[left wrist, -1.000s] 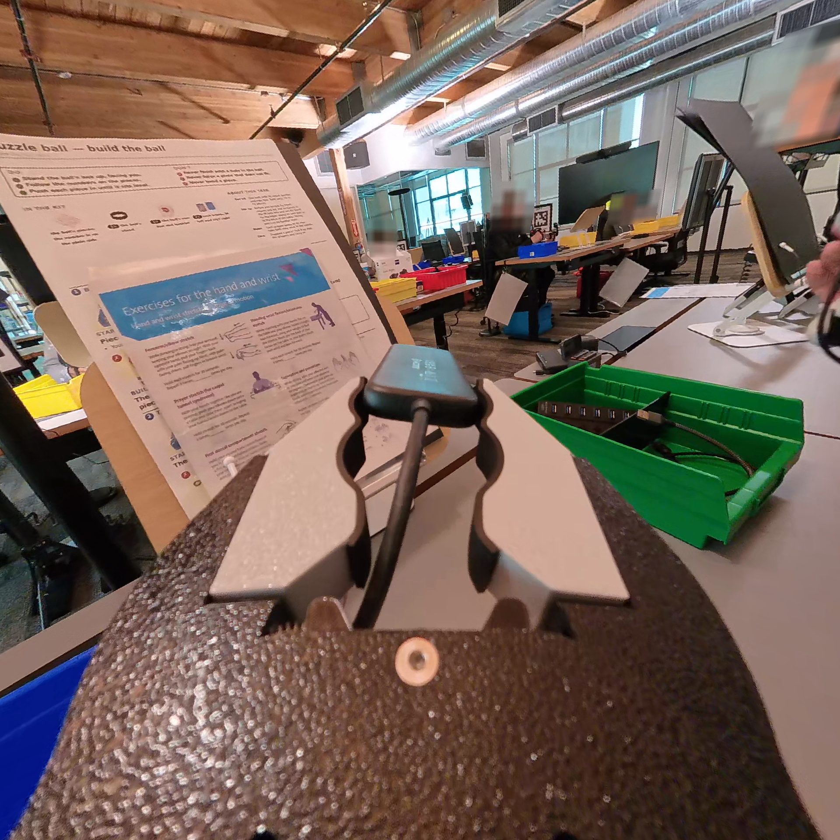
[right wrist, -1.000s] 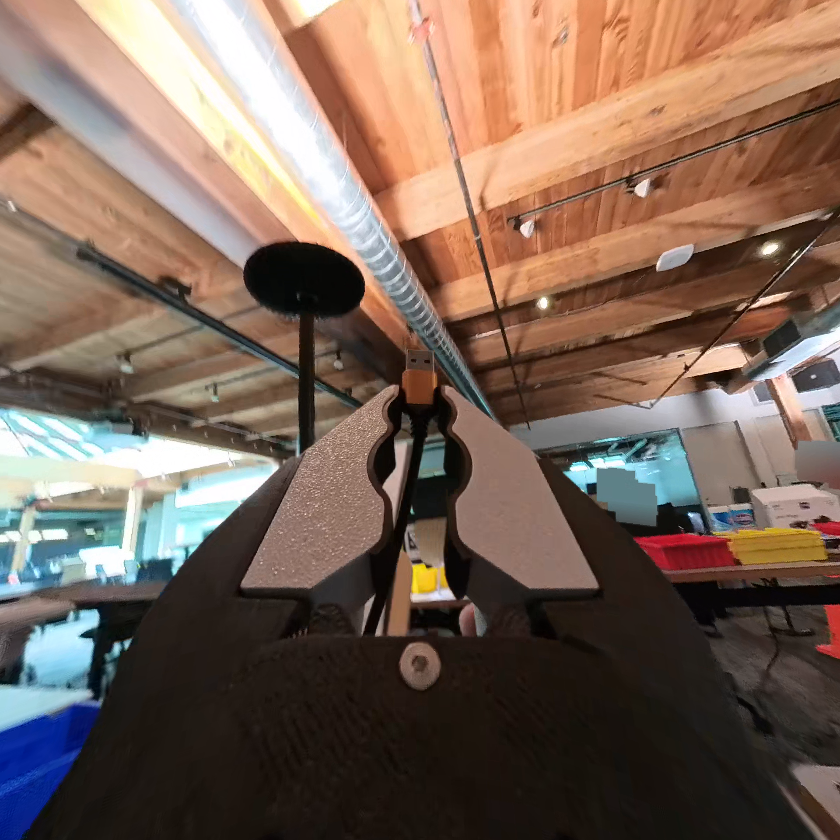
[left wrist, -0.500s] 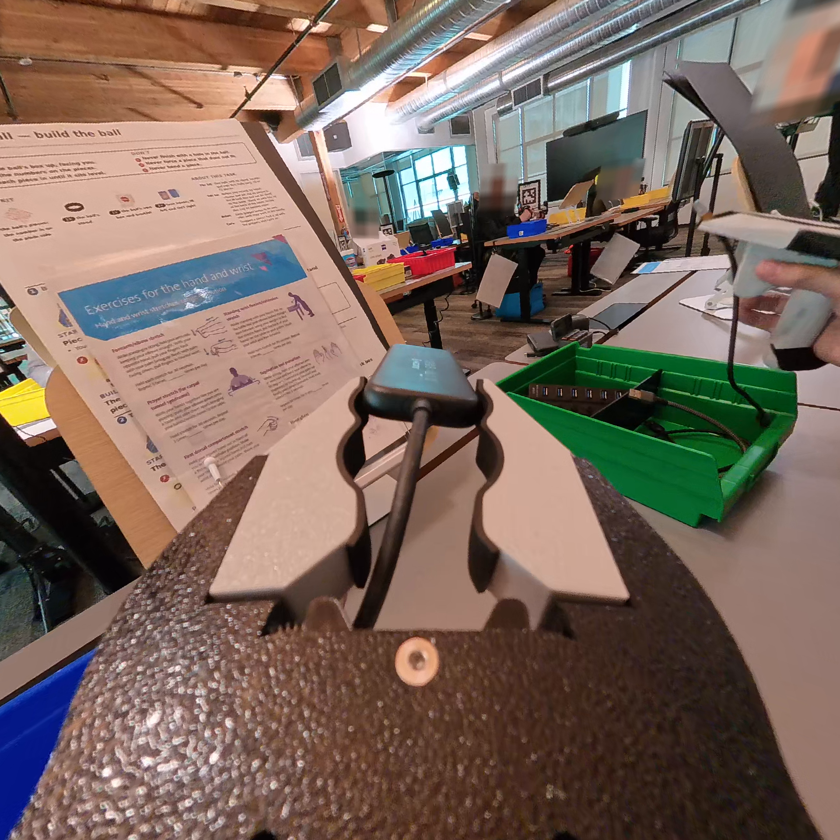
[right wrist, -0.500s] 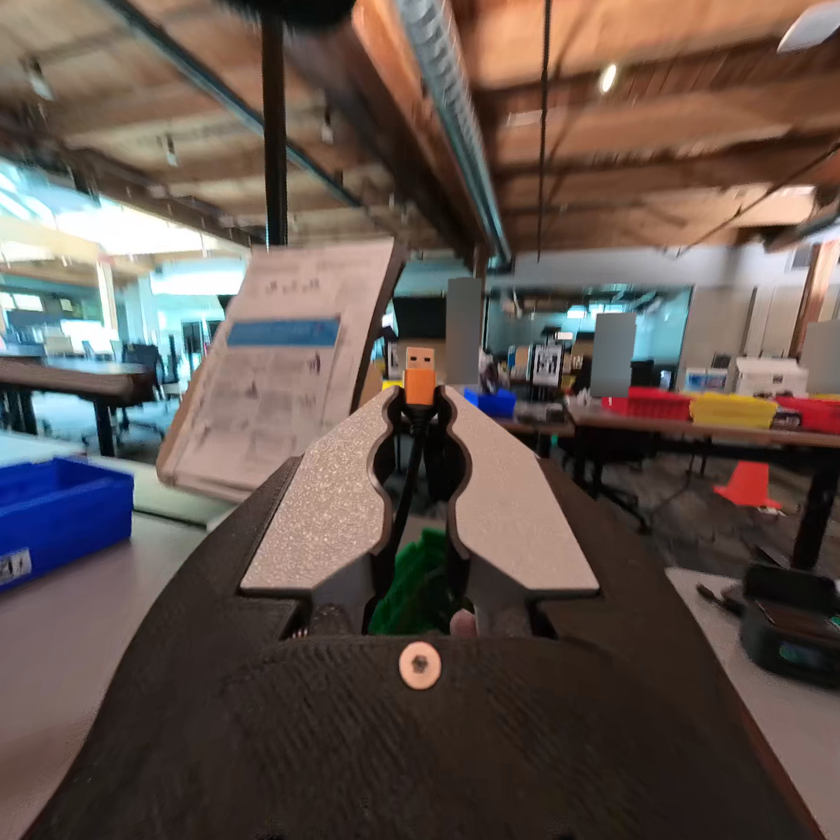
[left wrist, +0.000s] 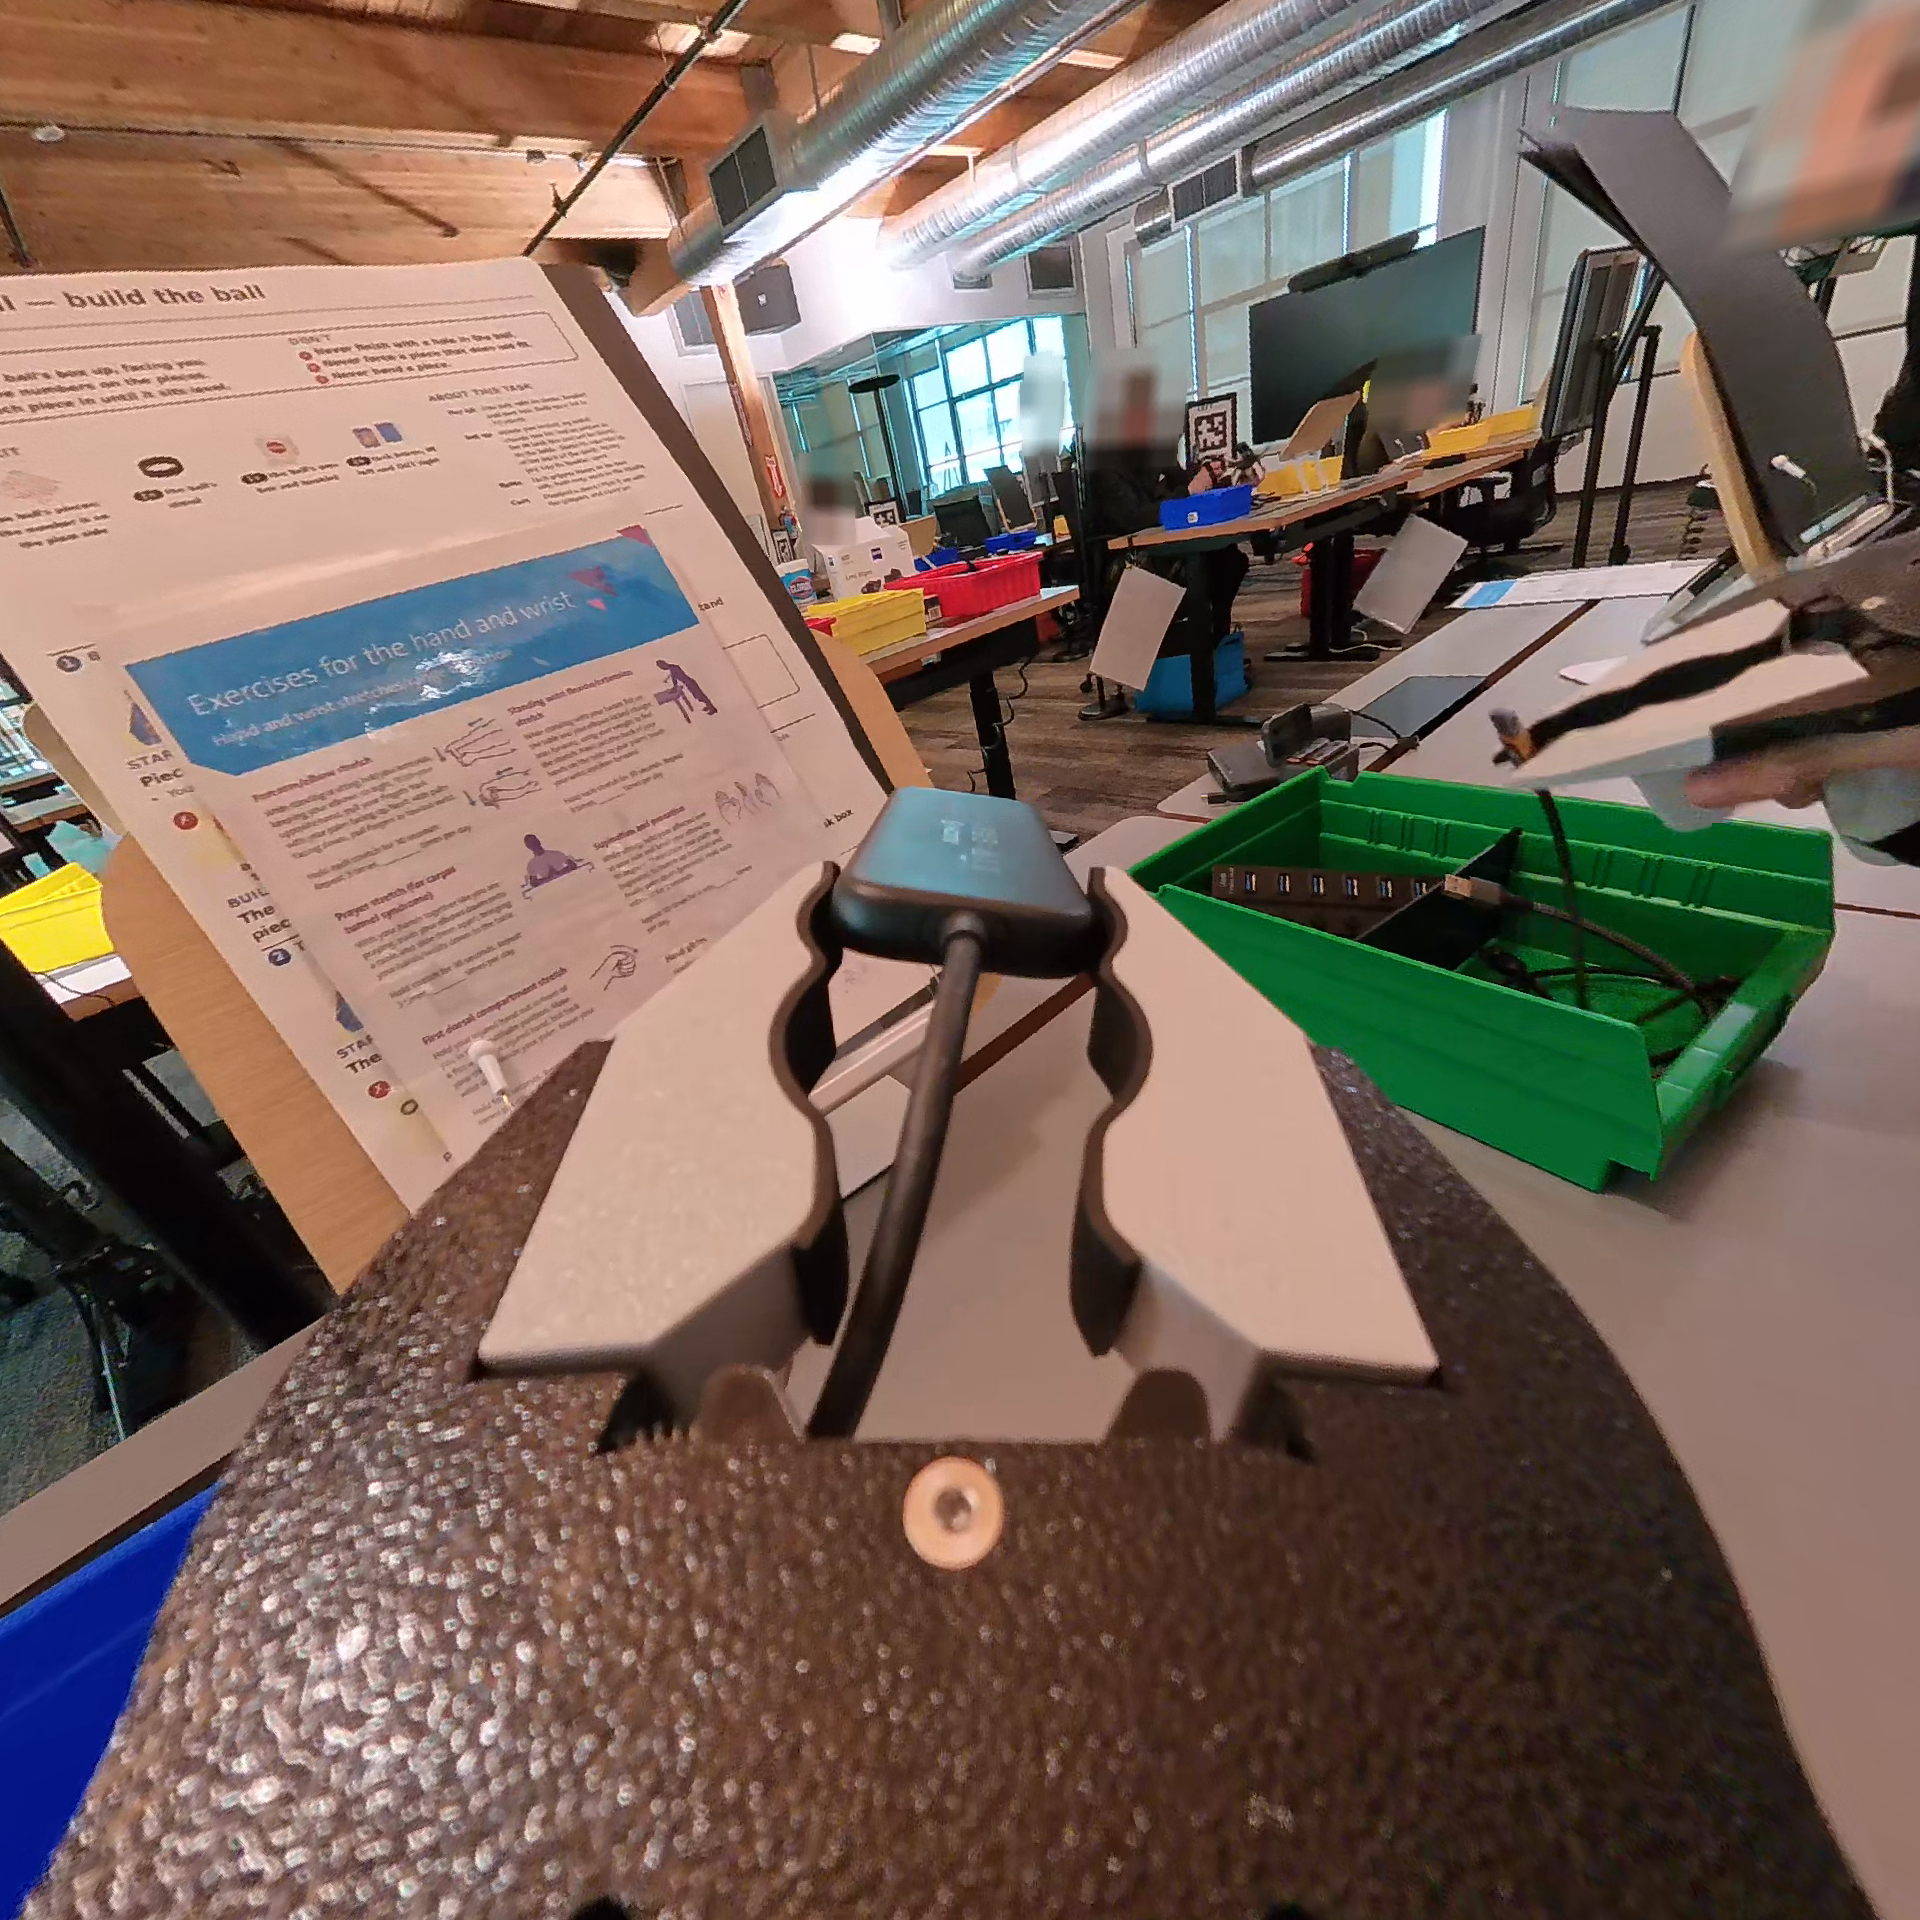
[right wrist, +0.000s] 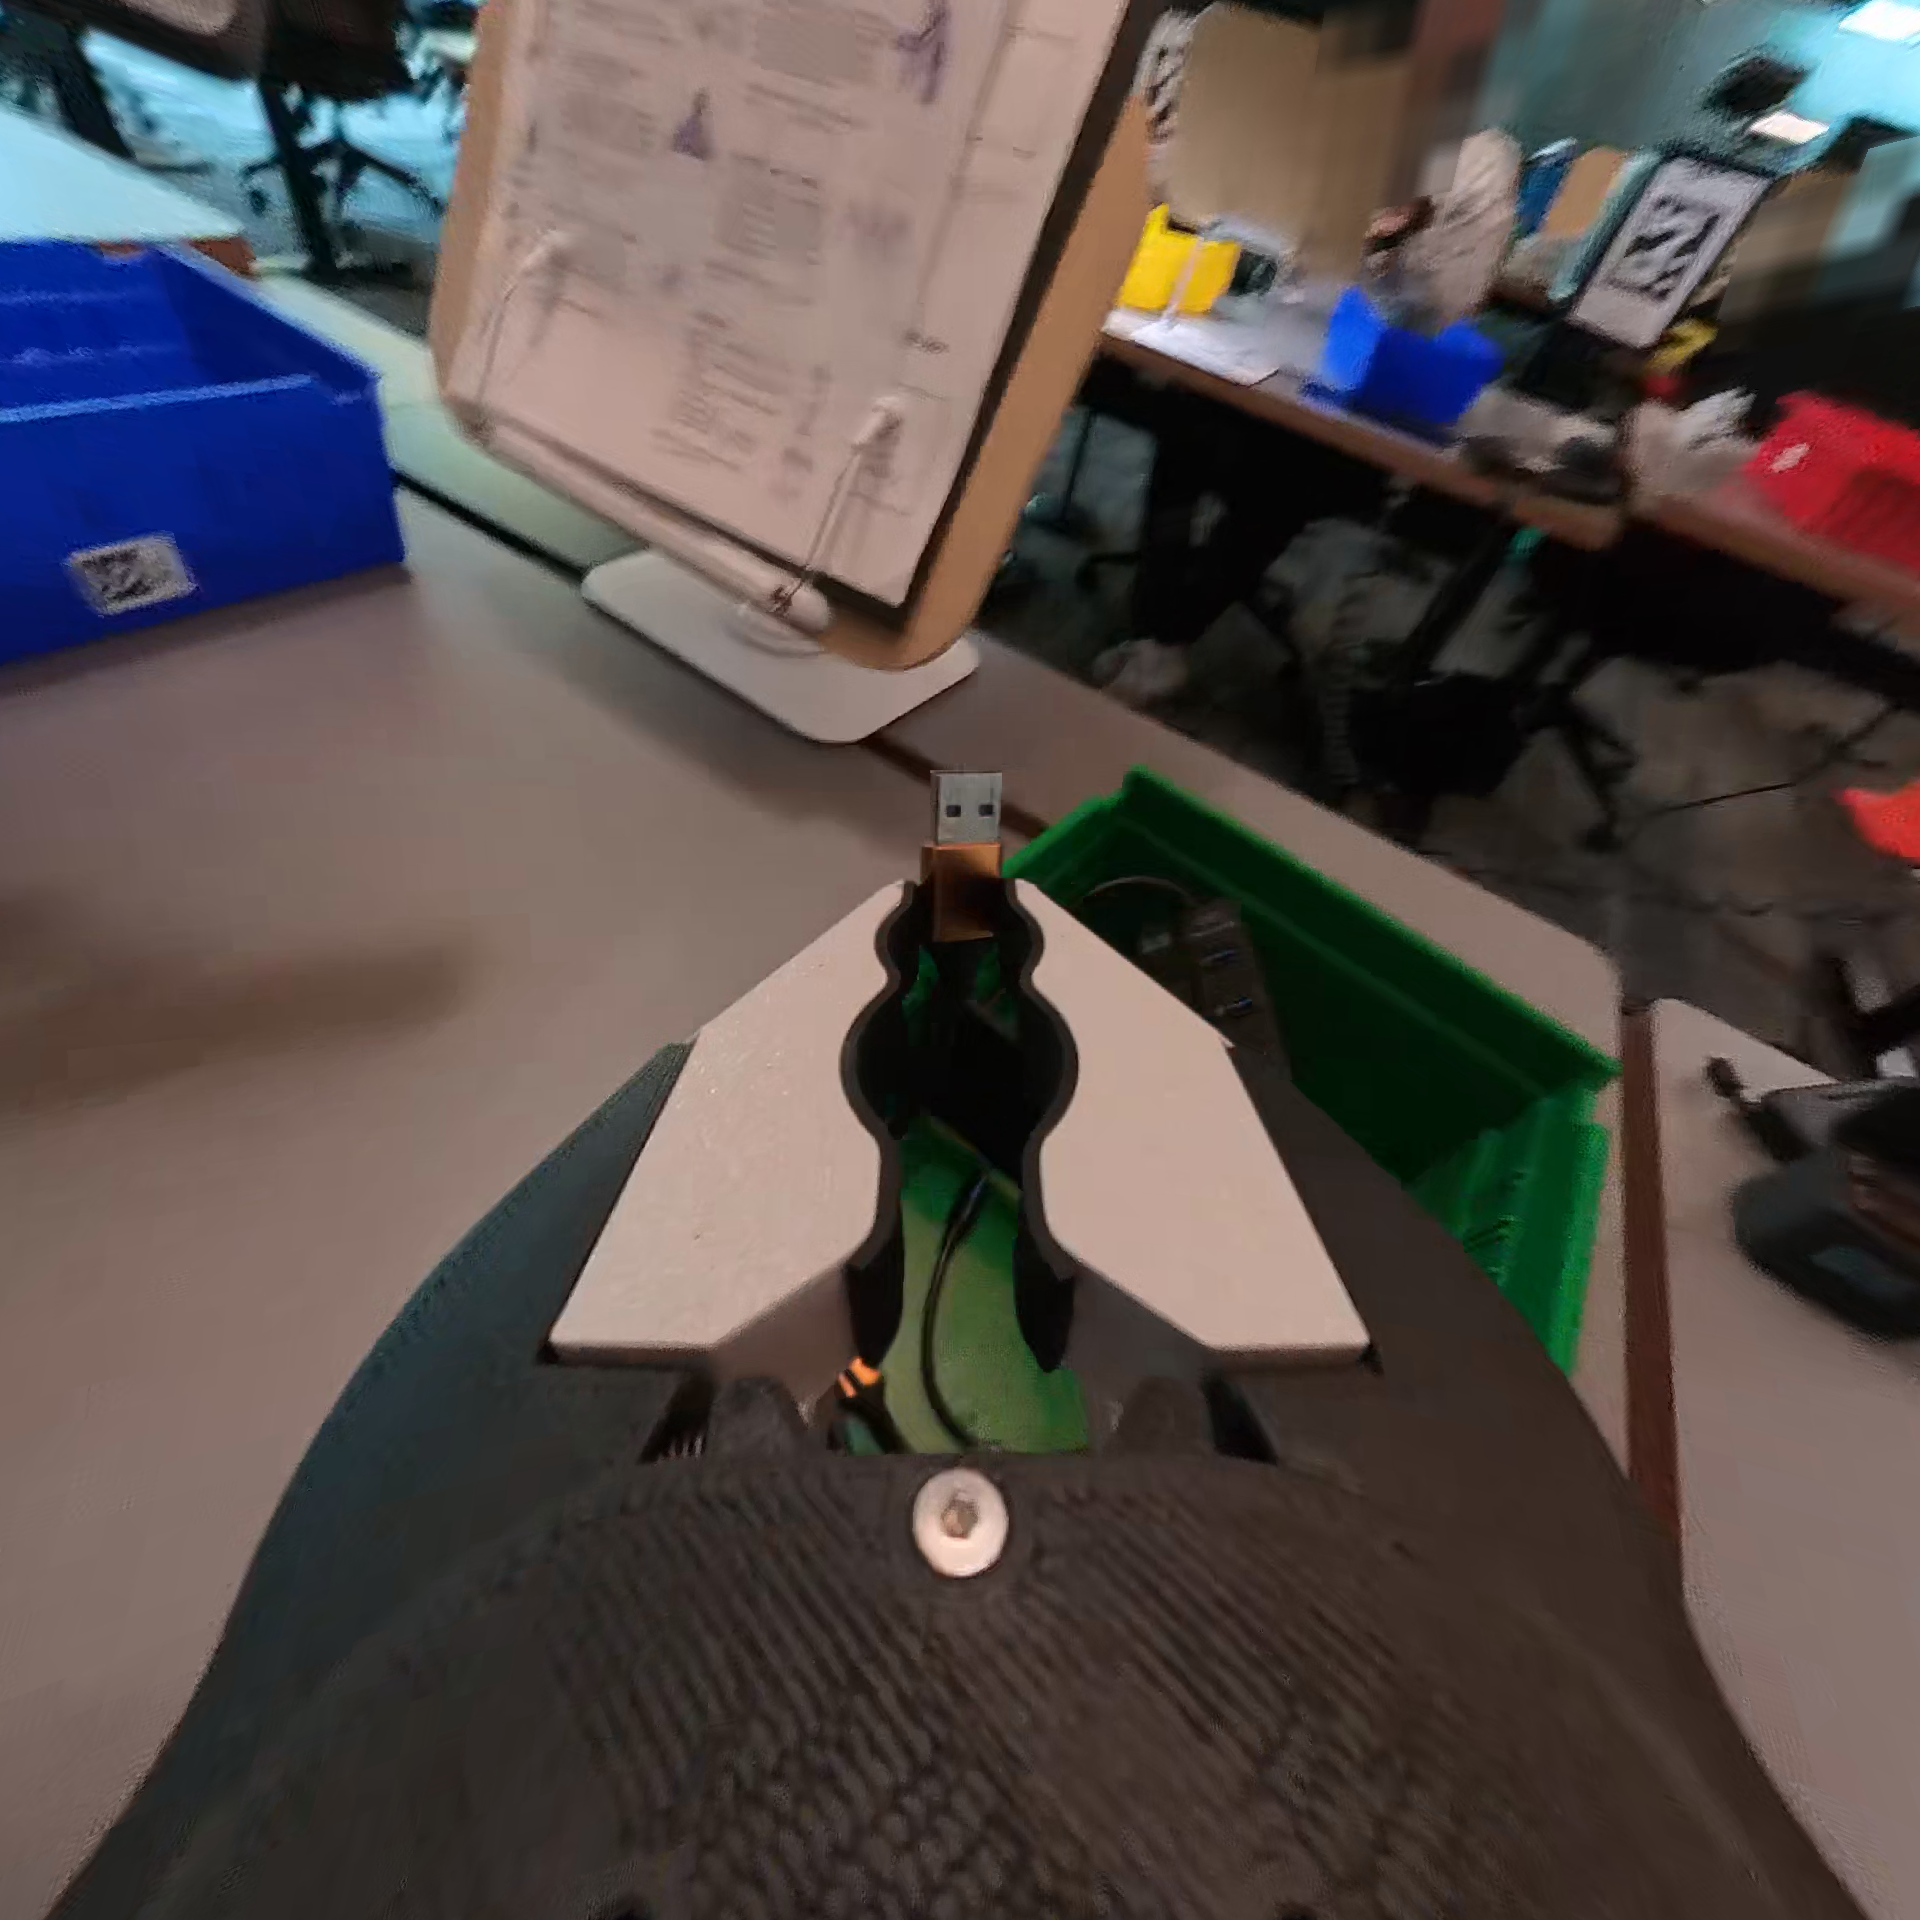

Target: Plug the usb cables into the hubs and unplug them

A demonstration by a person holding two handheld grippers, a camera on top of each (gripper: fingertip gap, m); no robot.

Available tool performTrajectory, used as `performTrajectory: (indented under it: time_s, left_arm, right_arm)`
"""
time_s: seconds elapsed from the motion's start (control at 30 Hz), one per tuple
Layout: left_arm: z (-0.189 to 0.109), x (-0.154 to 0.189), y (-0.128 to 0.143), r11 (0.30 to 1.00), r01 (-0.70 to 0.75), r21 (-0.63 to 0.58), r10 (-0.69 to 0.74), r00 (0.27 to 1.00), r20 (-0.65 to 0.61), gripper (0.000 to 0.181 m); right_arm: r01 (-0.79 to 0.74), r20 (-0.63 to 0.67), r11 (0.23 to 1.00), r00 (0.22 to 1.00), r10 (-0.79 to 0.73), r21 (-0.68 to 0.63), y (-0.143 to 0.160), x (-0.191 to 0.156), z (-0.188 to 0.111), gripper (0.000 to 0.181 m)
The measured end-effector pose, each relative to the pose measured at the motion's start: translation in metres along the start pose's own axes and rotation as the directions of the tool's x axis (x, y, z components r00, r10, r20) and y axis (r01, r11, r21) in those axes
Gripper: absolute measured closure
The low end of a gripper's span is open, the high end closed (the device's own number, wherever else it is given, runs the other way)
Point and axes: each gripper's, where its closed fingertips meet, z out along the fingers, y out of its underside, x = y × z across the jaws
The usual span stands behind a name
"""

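Nearest in the left wrist view, the left tool (left wrist: 961,914) is closed to a narrow gap on a dark rounded plastic hub (left wrist: 961,868), its black lead running back between the grey fingers (left wrist: 675,1132). In the right wrist view, the right tool (right wrist: 964,899) pinches the orange-collared cable plug (right wrist: 964,847) near its tips, metal end pointing forward, clear of any port. Just beyond, on the grey bench (left wrist: 1662,1299), sits a green plastic divided bin (left wrist: 1558,1049) holding a long dark multi-port hub (left wrist: 1330,886) in the far compartment and loose black cables (left wrist: 1600,956) in the near one. Farther back stands a wooden document stand (right wrist: 727,312) with printed sheets, and a blue plastic bin (right wrist: 177,436) bearing a small coded sticker. The plug and the held hub are well apart, so mating is not yet done. The likely trouble: the plug is held by little of its collar and could tilt or slip back under insertion force; the trailing cable could snag the bin wall. The hub shows small markings; the sheets carry writing, which I leave unquoted.
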Motion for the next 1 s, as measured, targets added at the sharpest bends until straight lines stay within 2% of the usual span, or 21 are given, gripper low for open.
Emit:
performTrajectory:
  time_s: [0.03,0.1,0.2,0.33,0.4,0.47,0.53,0.6,0.67,0.7,0.77,0.8,0.9,1.0]
  left_arm:
    - [0.0,0.0,0.0,1.0,0.001,-0.001,-0.001,1.0,-0.002,0.136]
    - [0.001,0.002,0.001,1.0,0.003,-0.004,-0.003,1.0,-0.008,0.136]
    - [0.002,0.005,0.002,1.0,-0.007,-0.012,0.007,1.0,-0.017,0.136]
    - [0.001,0.005,0.002,1.0,-0.01,-0.014,0.01,1.0,-0.016,0.136]
    - [0.001,0.003,0.002,1.0,-0.006,-0.012,0.005,1.0,-0.012,0.136]
    - [0.0,0.002,0.001,1.0,-0.003,-0.01,0.002,1.0,-0.011,0.136]
    - [0.0,0.003,0.0,1.0,-0.003,-0.008,0.003,1.0,-0.012,0.136]
    - [0.001,0.006,0.0,1.0,-0.004,-0.008,0.003,1.0,-0.03,0.136]
    - [0.002,0.019,-0.001,1.0,0.002,0.005,-0.001,0.994,-0.11,0.136]
    - [0.001,0.03,-0.002,1.0,0.01,0.019,-0.007,0.983,-0.186,0.136]
    - [-0.004,0.055,-0.007,0.998,0.045,0.049,-0.024,0.931,-0.363,0.136]
    - [-0.009,0.067,-0.01,0.995,0.072,0.062,-0.037,0.896,-0.443,0.136]
    - [-0.023,0.093,-0.018,0.988,0.127,0.092,-0.044,0.788,-0.614,0.136]
    - [-0.032,0.107,-0.02,0.985,0.148,0.094,-0.041,0.717,-0.696,0.136]
  right_arm:
    - [0.005,0.04,0.999,0.999,-0.003,-0.052,0.009,-0.008,0.0,0.169]
    - [0.014,0.101,0.967,0.995,0.012,-0.253,0.044,-0.019,0.004,0.169]
    - [-0.02,-0.01,0.877,1.0,0.017,-0.479,0.086,-0.003,0.008,0.168]
    - [-0.055,-0.056,0.797,0.998,0.026,-0.602,0.115,0.001,0.011,0.162]
    - [-0.099,-0.129,0.758,0.991,0.02,-0.644,0.123,0.011,0.003,0.14]
    - [-0.166,-0.315,0.757,0.947,-0.056,-0.632,0.116,0.041,-0.011,0.114]
    - [-0.191,-0.413,0.81,0.908,-0.07,-0.555,0.096,0.055,-0.018,0.101]
    - [-0.104,-0.349,0.916,0.936,-0.042,-0.387,0.057,0.044,-0.005,0.094]
    - [0.029,-0.125,0.995,0.991,-0.042,-0.099,-0.001,0.001,0.016,0.091]
    - [0.08,0.027,0.994,0.996,-0.082,0.073,-0.032,-0.032,0.018,0.09]
    - [0.102,0.294,0.921,0.929,-0.223,0.376,-0.079,-0.1,0.006,0.088]
    - [0.065,0.392,0.889,0.881,-0.265,0.454,-0.092,-0.125,-0.001,0.093]
    - [-0.062,0.602,0.863,0.742,-0.297,0.501,-0.112,-0.175,-0.012,0.095]
    - [-0.113,0.692,0.851,0.642,-0.331,0.513,-0.119,-0.204,-0.018,0.103]
